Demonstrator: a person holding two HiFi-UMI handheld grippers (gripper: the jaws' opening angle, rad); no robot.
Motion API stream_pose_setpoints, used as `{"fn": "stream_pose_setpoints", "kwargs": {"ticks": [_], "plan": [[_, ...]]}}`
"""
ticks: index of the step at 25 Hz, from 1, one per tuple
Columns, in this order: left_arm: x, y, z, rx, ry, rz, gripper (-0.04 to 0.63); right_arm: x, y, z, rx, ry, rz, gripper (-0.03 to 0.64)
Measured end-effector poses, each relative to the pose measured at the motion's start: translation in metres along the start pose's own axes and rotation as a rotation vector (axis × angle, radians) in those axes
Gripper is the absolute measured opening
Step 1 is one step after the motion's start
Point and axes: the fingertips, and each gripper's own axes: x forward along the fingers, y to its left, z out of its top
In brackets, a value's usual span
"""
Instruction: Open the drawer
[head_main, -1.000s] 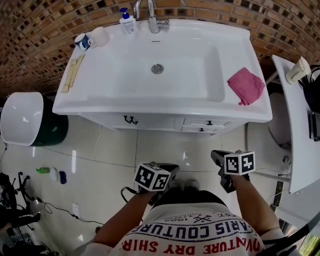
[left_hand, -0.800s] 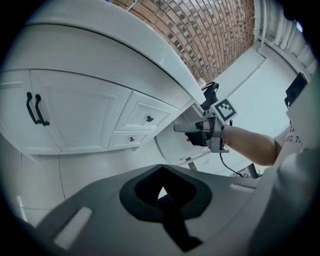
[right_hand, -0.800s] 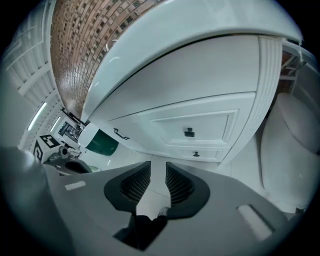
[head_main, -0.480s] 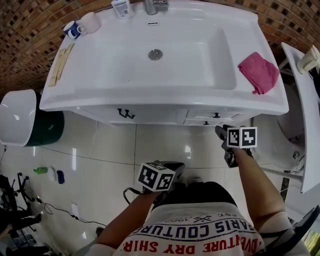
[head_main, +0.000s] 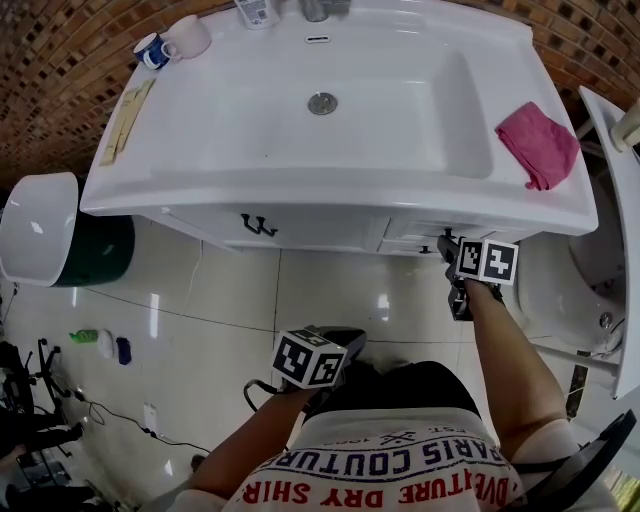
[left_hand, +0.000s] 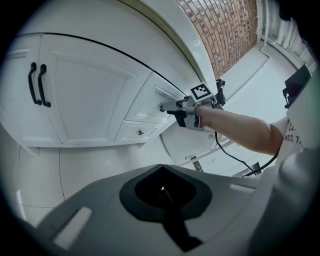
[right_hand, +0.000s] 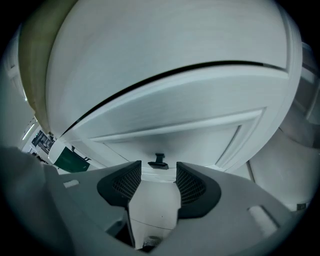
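A: What is the right hand-held gripper doing?

B: Its jaws are opening. The ribbed pads stand well apart and press on nothing. The small dark knob of the drawer sits just beyond the tips, in line with the gap, and it is not touched.

A: And in the head view?

B: The right hand-held gripper points at the drawer. That is the upper one at the right end of the white vanity, just under the tabletop edge.

A: The left hand-held gripper?

B: Its jaws are pressed together with nothing between them. In the head view the left hand-held gripper hangs low over the tiled floor, well apart from the vanity.

A: What lies further out?

B: A lower drawer sits beneath the first. To their left are cabinet doors with paired black handles. On the tabletop, a pink cloth lies right of the sink. Two mugs stand at the far left corner.
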Motion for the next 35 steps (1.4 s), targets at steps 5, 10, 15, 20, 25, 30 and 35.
{"fn": "stream_pose_setpoints", "kwargs": {"ticks": [5, 10, 15, 20, 25, 30, 35], "plan": [[0.001, 0.006, 0.000, -0.006, -0.002, 0.009, -0.008, 0.007, -0.006, 0.006, -0.024, -0.039, -0.066, 0.180], [-0.005, 0.007, 0.003, -0.004, -0.001, 0.020, -0.008, 0.013, -0.002, 0.004, -0.041, -0.020, -0.069, 0.137], [-0.011, 0.009, 0.008, -0.003, -0.010, 0.031, -0.008, 0.013, -0.001, 0.004, -0.049, -0.027, -0.070, 0.133], [-0.013, 0.006, 0.013, 0.004, -0.020, 0.042, -0.008, 0.012, -0.001, 0.003, -0.054, -0.025, -0.073, 0.132], [-0.013, 0.001, 0.014, 0.010, -0.019, 0.051, -0.008, 0.011, -0.001, 0.003, -0.060, -0.022, -0.072, 0.130], [-0.015, -0.012, 0.014, 0.007, -0.015, 0.050, -0.008, 0.005, 0.001, -0.009, -0.065, -0.006, -0.072, 0.130], [-0.021, -0.025, 0.012, 0.019, 0.002, 0.061, -0.008, -0.007, 0.003, -0.030, -0.071, 0.017, -0.069, 0.130]]}}
